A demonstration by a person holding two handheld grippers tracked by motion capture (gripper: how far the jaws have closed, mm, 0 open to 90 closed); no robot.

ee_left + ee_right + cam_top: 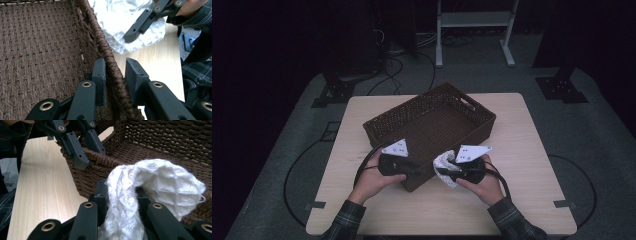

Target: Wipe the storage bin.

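At near basket (110,52) rim: left claw (115,72) clamps wall; right claw (120,195) grips white cloth (155,182), pads apparently hidden.

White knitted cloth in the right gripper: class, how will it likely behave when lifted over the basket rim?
The white knitted cloth droops over the right gripper, so it is probably floppy and light. Its loose loops may snag on the woven basket.

Light wooden table (532,150): carries one dark brown woven basket (432,125), set diagonally at centre, long axis running near-left to far-right.
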